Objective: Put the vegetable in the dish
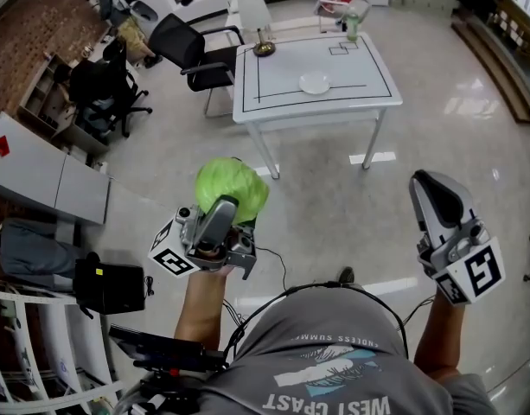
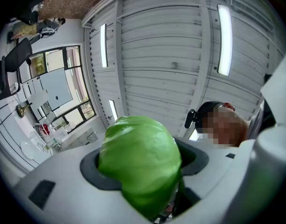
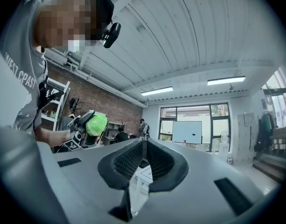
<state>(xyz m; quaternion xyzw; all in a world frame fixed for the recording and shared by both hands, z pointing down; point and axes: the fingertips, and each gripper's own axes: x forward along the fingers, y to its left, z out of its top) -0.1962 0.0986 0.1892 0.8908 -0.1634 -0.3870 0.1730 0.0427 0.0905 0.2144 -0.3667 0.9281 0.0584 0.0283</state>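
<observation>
Vegetable [image 2: 140,162], probably cabbage, in left hand-held gripper [image 1: 221,219]; right hand-held gripper [image 3: 143,147] closed.

The person is wearing a grey T-shirt [image 1: 334,353] with white print, a black cable [image 1: 316,287] looping over it; the pale grey left tongs [image 1: 226,206] and right tongs [image 1: 431,184] are carrying black-and-white marker cubes [image 1: 173,259].

Open floor [image 1: 334,171] reaches the table [image 1: 282,76] bearing the dish [image 1: 315,83].
</observation>
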